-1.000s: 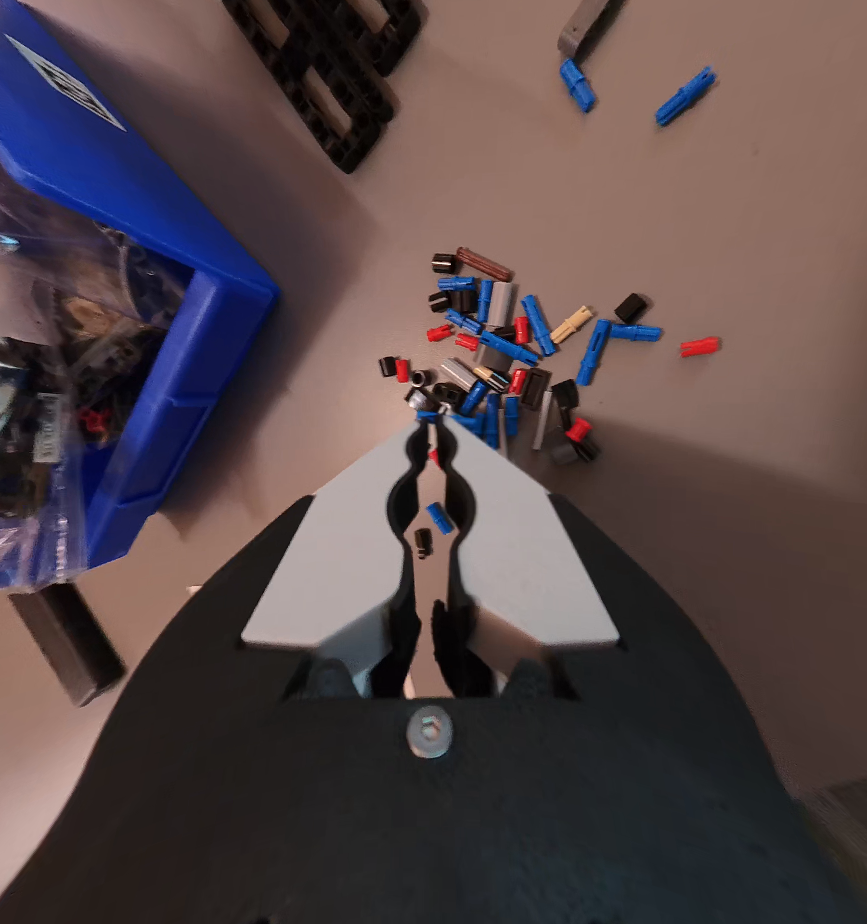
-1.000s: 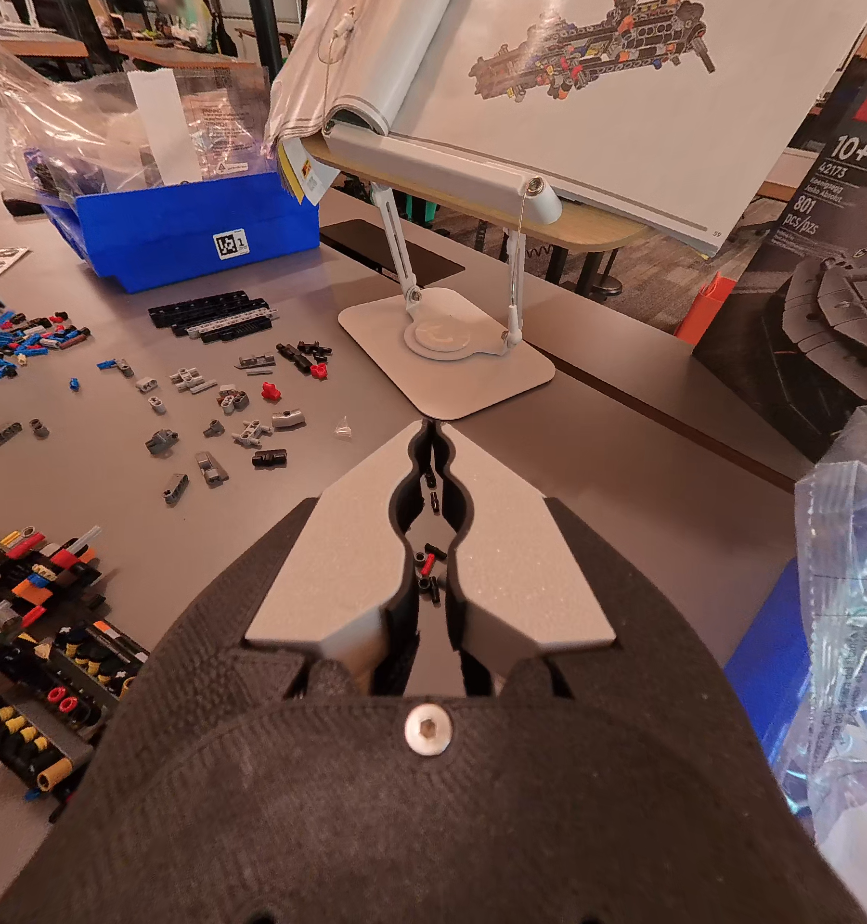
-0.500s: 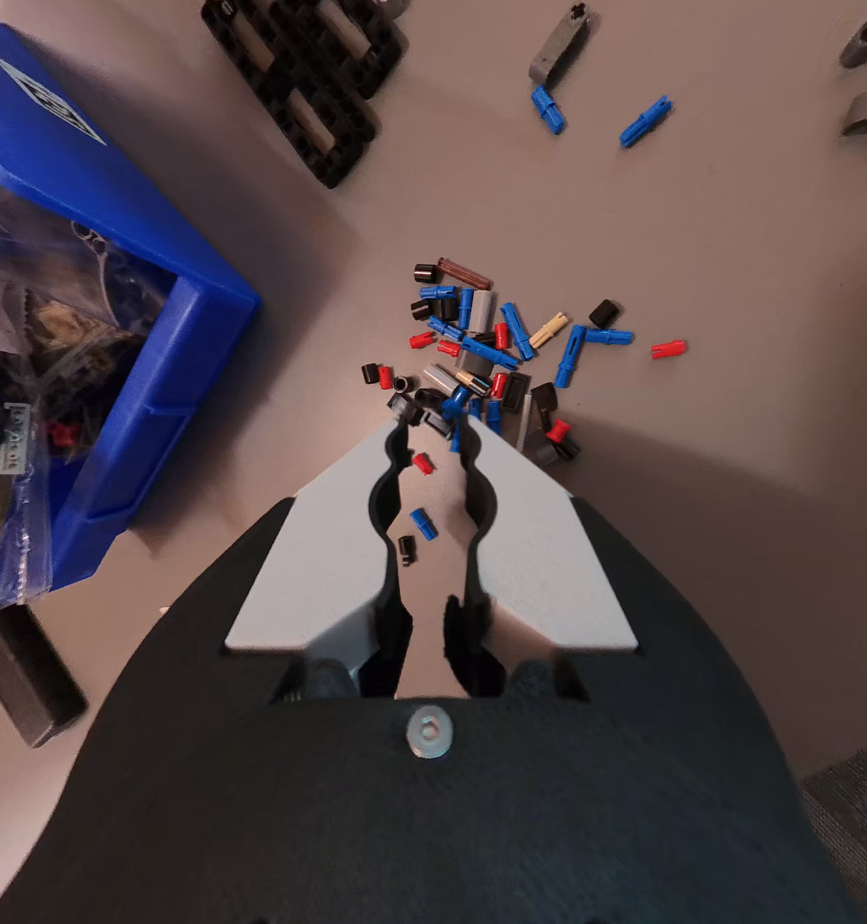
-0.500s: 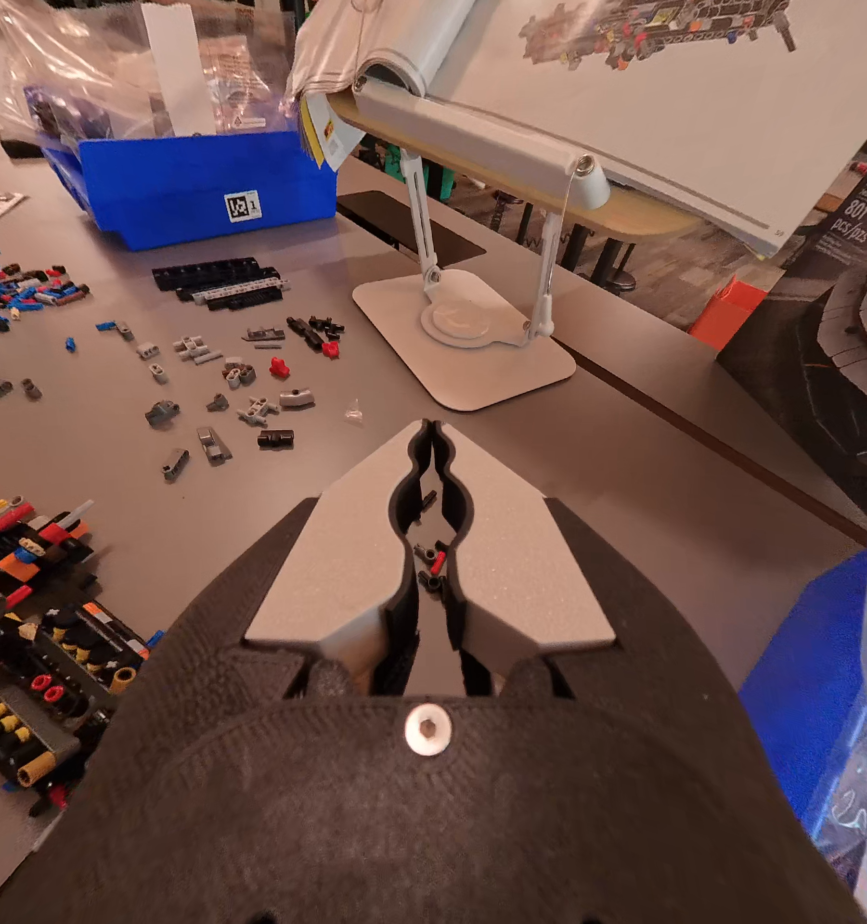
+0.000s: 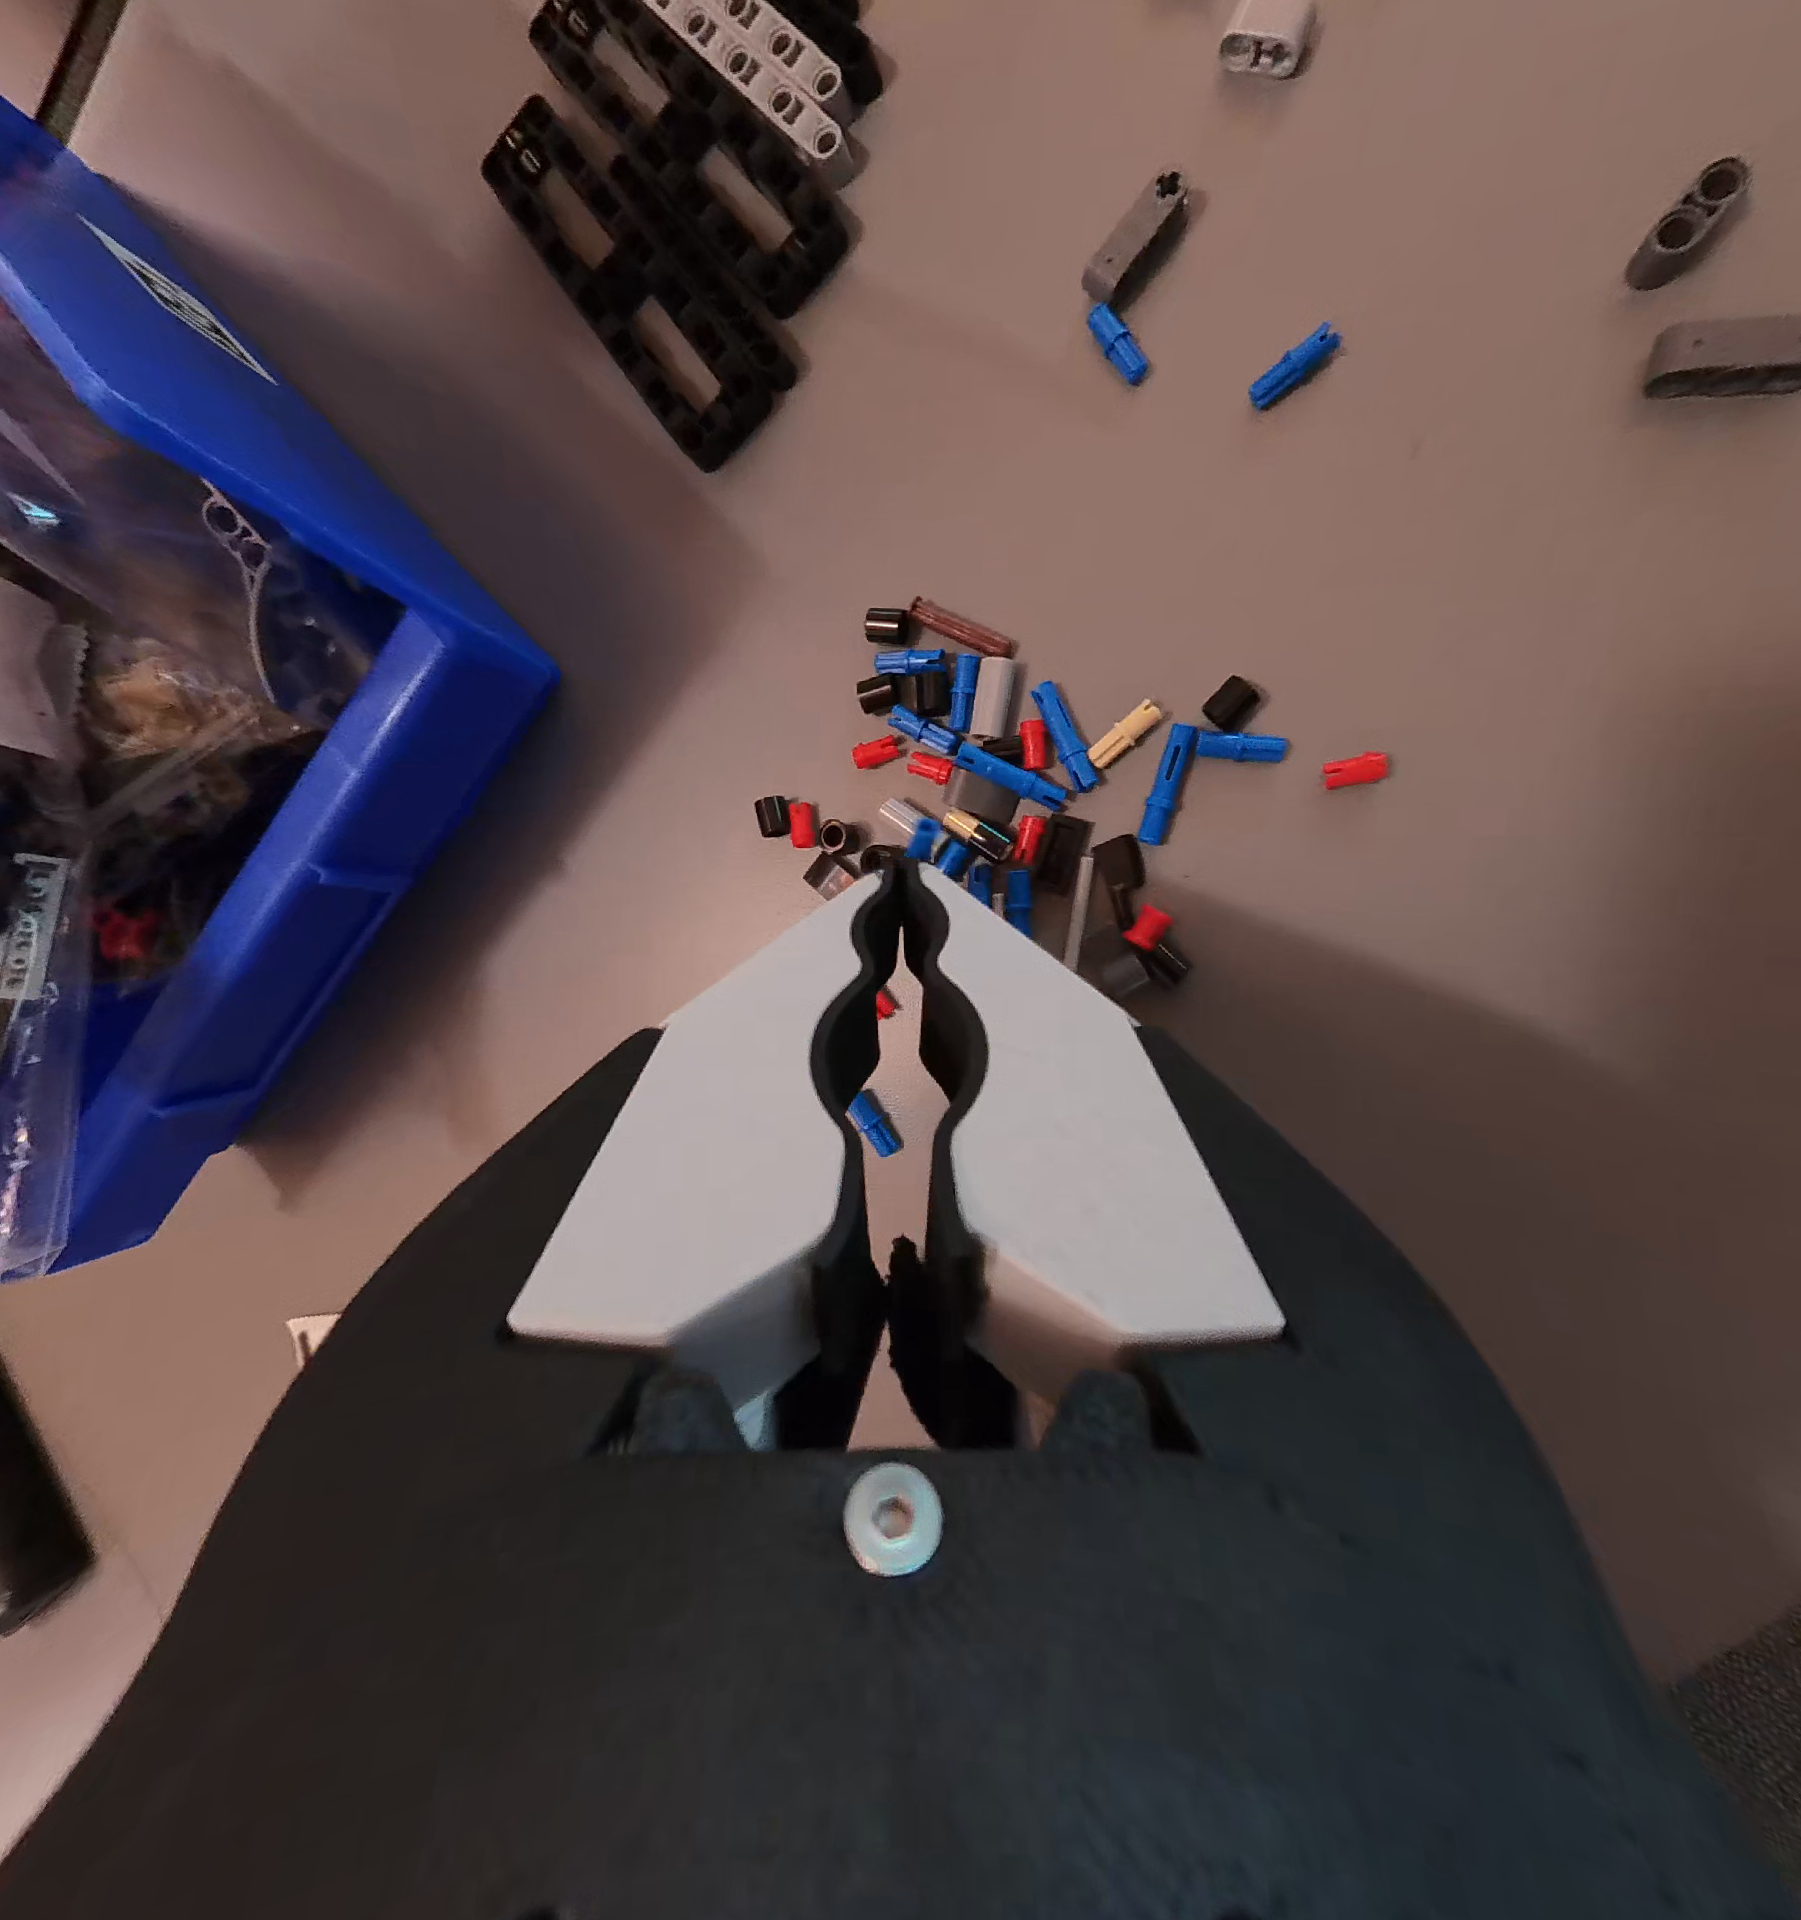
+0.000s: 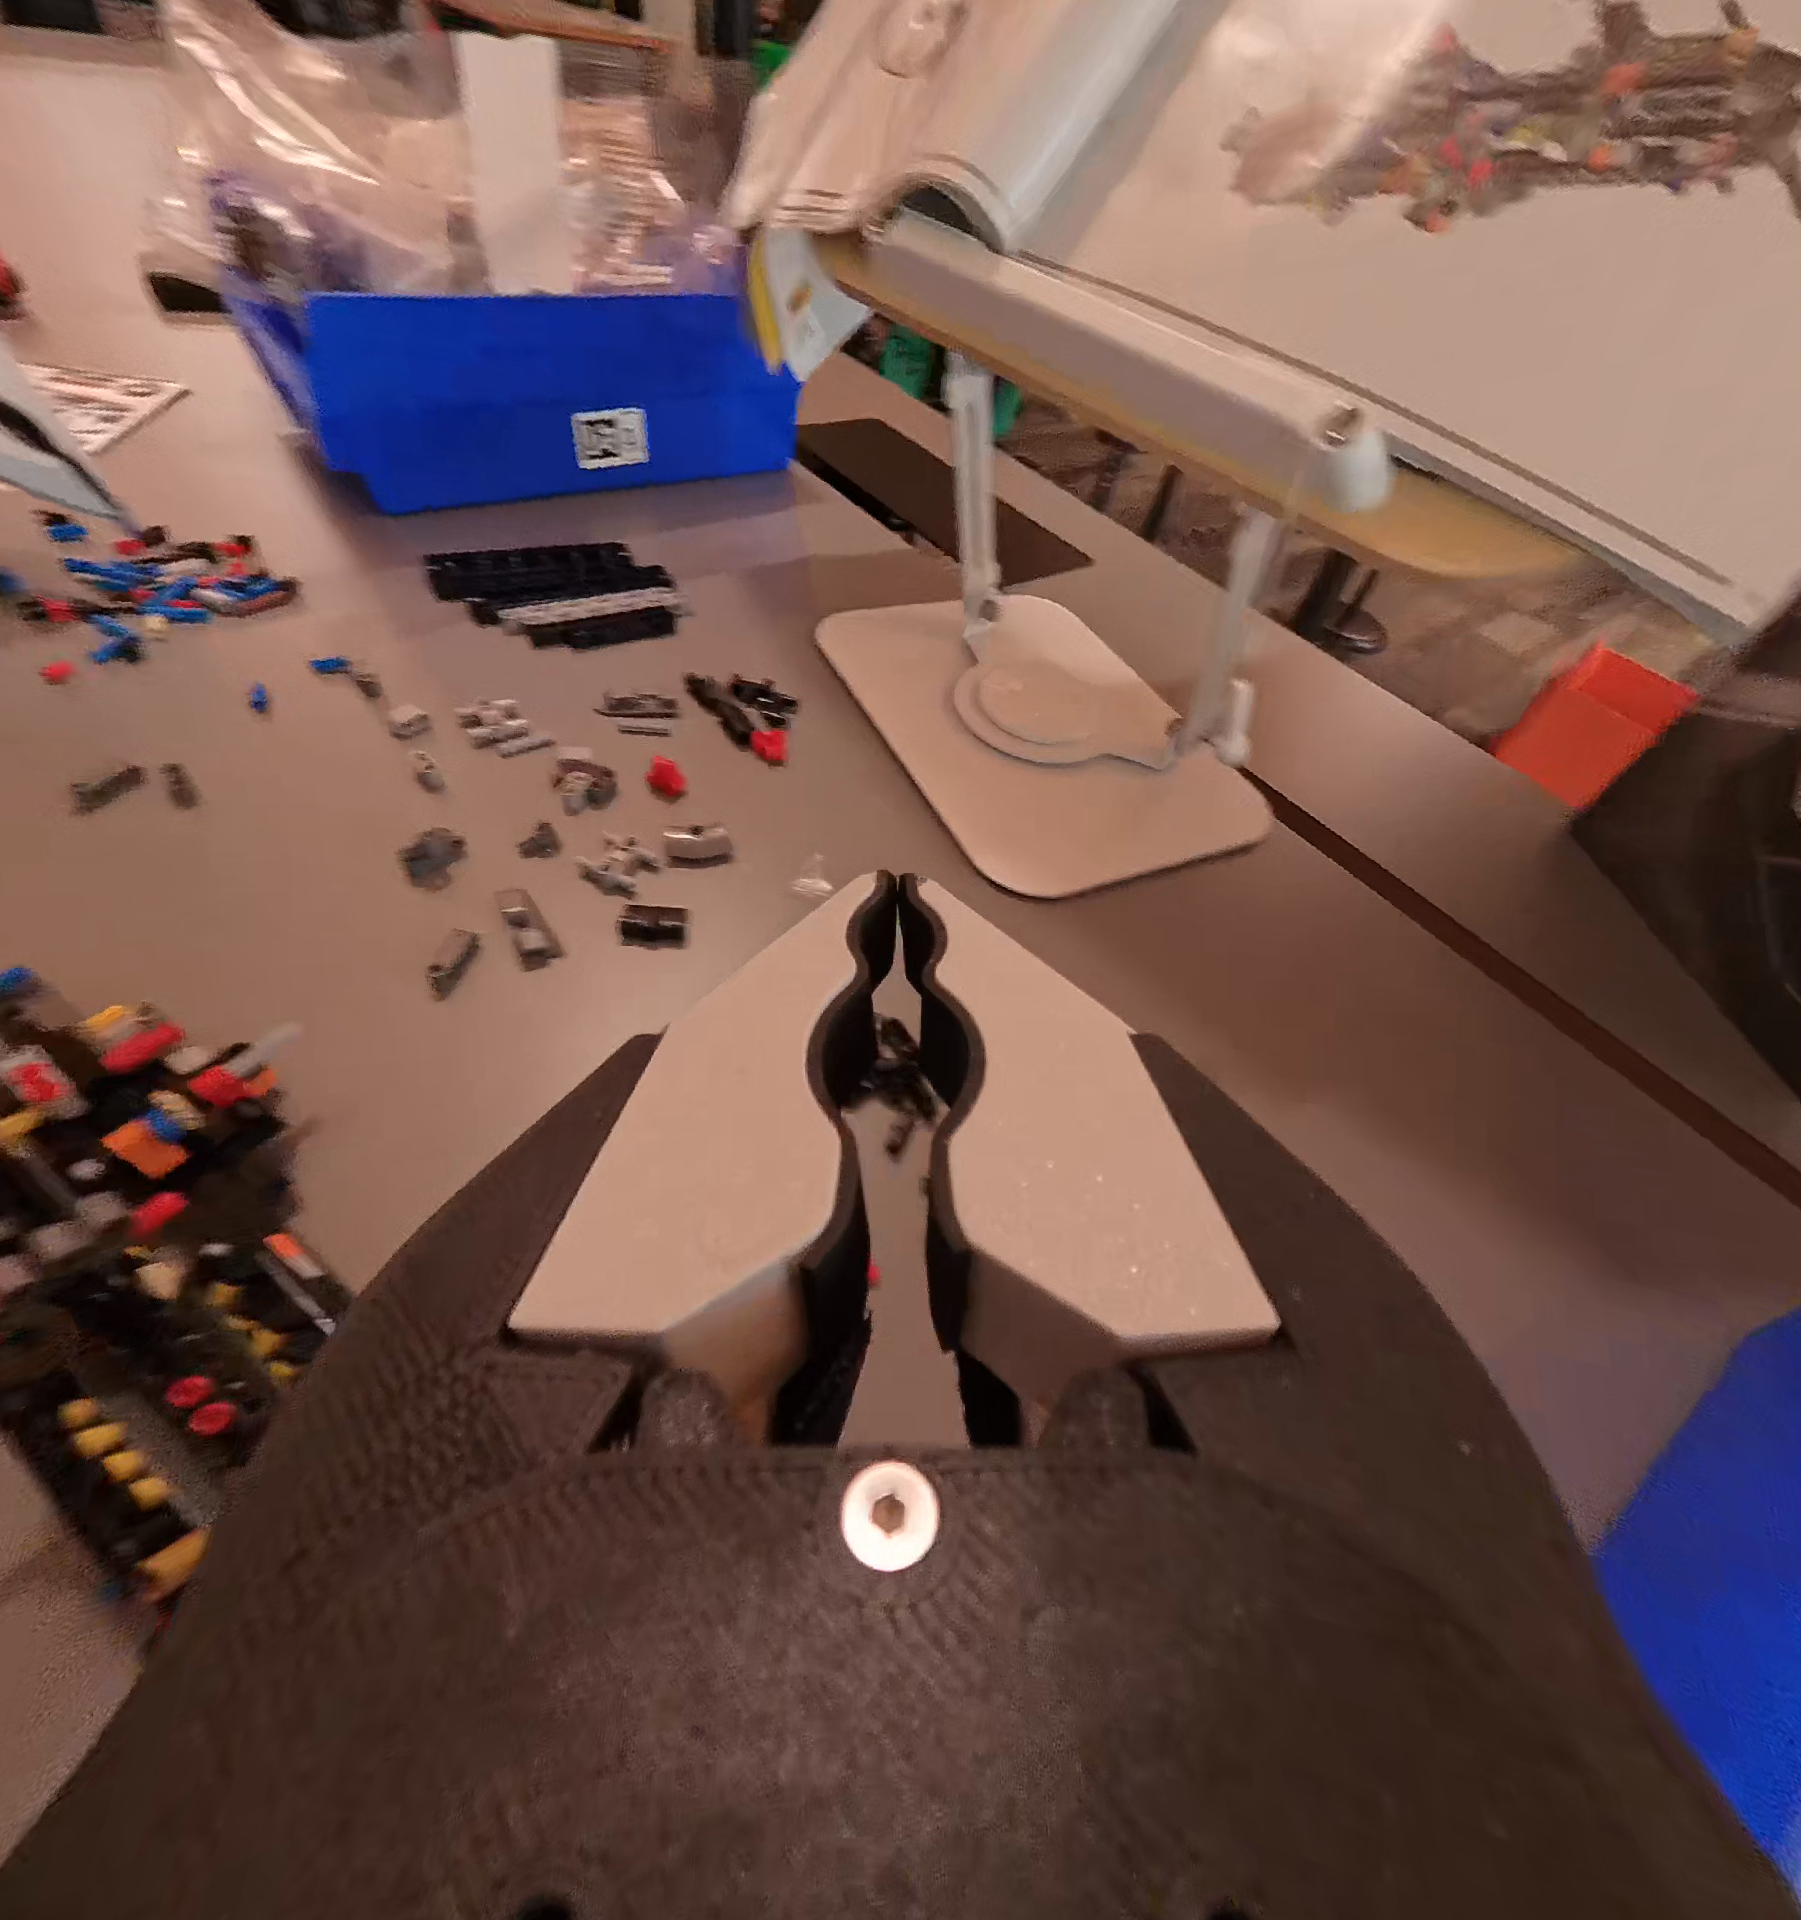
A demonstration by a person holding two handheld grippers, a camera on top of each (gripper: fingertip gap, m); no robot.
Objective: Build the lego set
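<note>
Mostly unbuilt: small plastic pins (image 5: pixel 1000 769) are lying loose; multicoloured partial assembly (image 6: pixel 96 1195) is waiting. Left gripper (image 5: pixel 898 883) and right gripper (image 6: pixel 896 888) are clenched, grasping nothing visible.

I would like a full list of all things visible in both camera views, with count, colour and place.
pile of small pins: many, blue, red, black, grey, just ahead of left gripper
black frames: several, stacked, beyond the pile
grey beams: a few, scattered right of the frames
blue bin: one, holds clear bags, far left of the table
instruction book on stand: one, white, back right
partly built model: one, multicoloured, near left
table: one, grey
left gripper: jaws shut
right gripper: jaws shut
</note>
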